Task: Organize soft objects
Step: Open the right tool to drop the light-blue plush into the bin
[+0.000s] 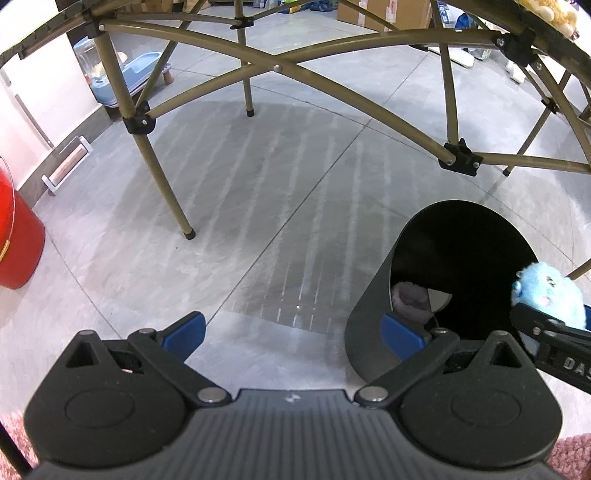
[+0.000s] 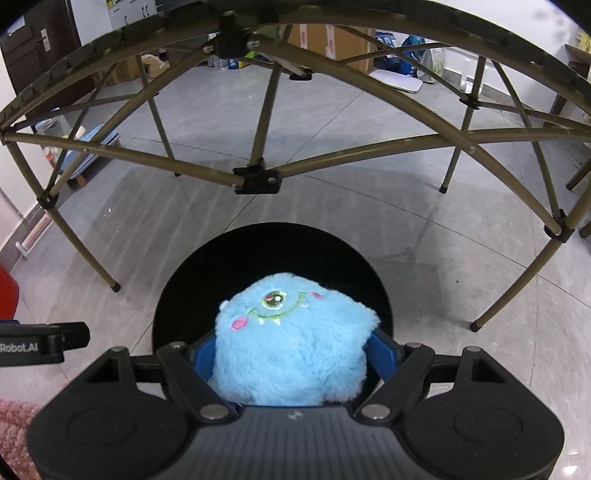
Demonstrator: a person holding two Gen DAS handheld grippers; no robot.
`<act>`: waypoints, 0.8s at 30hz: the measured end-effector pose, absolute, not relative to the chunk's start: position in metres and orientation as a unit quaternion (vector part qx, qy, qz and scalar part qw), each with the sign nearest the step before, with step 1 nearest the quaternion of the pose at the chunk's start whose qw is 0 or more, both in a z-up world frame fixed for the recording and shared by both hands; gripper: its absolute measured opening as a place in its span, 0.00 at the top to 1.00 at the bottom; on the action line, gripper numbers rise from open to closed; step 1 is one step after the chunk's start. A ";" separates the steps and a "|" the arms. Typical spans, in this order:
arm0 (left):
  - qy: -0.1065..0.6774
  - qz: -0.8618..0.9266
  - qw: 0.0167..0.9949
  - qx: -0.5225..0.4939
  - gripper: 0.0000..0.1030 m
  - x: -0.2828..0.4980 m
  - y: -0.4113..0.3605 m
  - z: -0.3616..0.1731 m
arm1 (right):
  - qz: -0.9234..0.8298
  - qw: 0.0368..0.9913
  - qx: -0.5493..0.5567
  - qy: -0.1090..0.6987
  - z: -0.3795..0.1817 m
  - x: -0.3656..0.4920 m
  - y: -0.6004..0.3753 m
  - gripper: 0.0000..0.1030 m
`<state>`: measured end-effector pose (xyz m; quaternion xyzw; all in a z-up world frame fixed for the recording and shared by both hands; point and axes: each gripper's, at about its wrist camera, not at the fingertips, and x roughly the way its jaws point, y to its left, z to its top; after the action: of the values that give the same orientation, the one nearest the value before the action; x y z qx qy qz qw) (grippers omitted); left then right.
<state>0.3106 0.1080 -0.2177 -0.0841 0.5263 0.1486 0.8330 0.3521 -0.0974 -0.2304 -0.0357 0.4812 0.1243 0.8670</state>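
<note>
From the left wrist view, the left claw (image 1: pixel 293 334) stands wide open with nothing between its blue pads; bare grey floor (image 1: pixel 258 229) shows through the gap. At about four o'clock sits a tall black bin (image 1: pixel 373 332), its dark mouth facing up. Inside it, near the rim on the claw's side, lies a greyish-purple soft thing (image 1: pixel 410 299), so at least one item looks to be put away already; what it is exactly I cannot make out. At three o'clock the blue plush monster (image 1: pixel 550 295) pokes in, carried by the right claw (image 1: pixel 550 325) over the bin's far edge. A red tub (image 1: pixel 18 236) stands at nine o'clock, and at one o'clock a yellowish fluffy item (image 1: pixel 550 13) rests on the counter (image 1: pixel 37 40), probably still waiting its turn.

From the right wrist view, the right claw (image 2: pixel 291 350) is part closed on the blue plush monster (image 2: pixel 291 343), its blue pads pressing into the fur on both sides. The toy hangs straight over the black bin (image 2: pixel 177 295), which fills six o'clock beneath it. The left claw's body (image 2: pixel 40 347) sits at nine o'clock.

I'd say the job is midway: one piece binned, this one ready to drop, more left above.
</note>
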 end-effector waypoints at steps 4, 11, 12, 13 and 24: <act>0.526 0.154 0.832 -0.086 0.00 0.310 0.113 -0.218 | 0.131 0.865 -0.044 0.482 -0.233 0.353 -0.085 0.23; 0.531 0.165 0.826 -0.088 0.00 0.309 0.122 -0.223 | 0.140 0.858 -0.050 0.491 -0.242 0.356 -0.066 0.23; 0.532 0.167 0.825 -0.088 0.00 0.308 0.124 -0.224 | 0.141 0.858 -0.050 0.492 -0.243 0.357 -0.064 0.23; 0.533 0.168 0.825 -0.088 0.00 0.308 0.125 -0.225 | 0.142 0.857 -0.050 0.493 -0.244 0.357 -0.062 0.23; 0.534 0.169 0.823 -0.091 0.00 0.308 0.124 -0.226 | 0.139 0.855 -0.056 0.497 -0.251 0.360 -0.061 0.22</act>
<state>0.3083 0.1239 -0.2264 -0.0913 0.5343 0.1688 0.8232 0.3601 -0.0608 -0.2508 -0.0561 0.4968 0.1387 0.8549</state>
